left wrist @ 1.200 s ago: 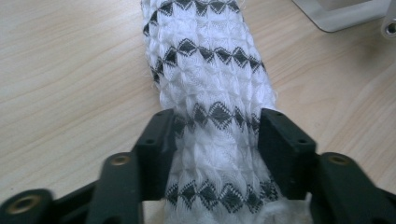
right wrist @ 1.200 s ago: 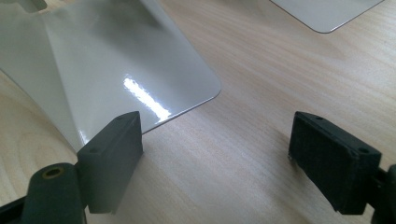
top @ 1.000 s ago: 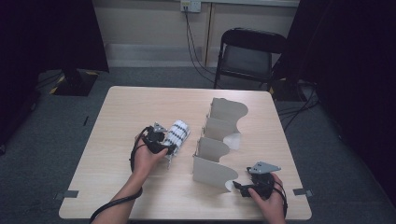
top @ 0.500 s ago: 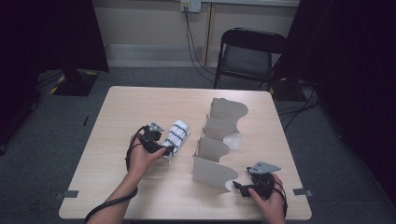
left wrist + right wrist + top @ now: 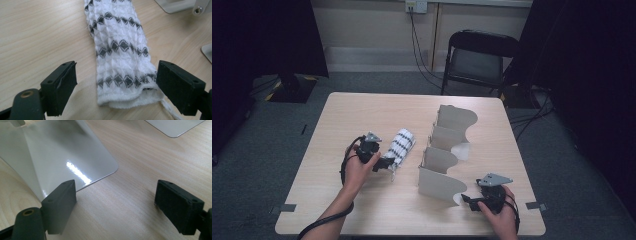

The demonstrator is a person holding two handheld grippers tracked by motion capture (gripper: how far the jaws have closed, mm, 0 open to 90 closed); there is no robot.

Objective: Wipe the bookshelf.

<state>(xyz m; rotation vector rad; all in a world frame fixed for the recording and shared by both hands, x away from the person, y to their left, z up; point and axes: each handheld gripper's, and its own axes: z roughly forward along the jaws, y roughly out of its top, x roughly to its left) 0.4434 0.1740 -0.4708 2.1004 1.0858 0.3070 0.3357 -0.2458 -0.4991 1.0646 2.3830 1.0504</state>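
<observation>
Sock (image 5: 120, 57), white with dark diamond bands, lies flat mid-bench, left of the white divider (image 5: 447, 165). Its open cuff end sits between the left gripper (image 5: 116, 87) fingers, which have just been opening; wide apart, not pressing it. Right gripper (image 5: 115, 205) near the front right bench corner: fingers open, empty.

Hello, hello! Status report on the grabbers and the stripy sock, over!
Left gripper open, jaws just widened, sock lying flat between them. Right gripper open beside the white divider. Nothing blocking, over.
</observation>
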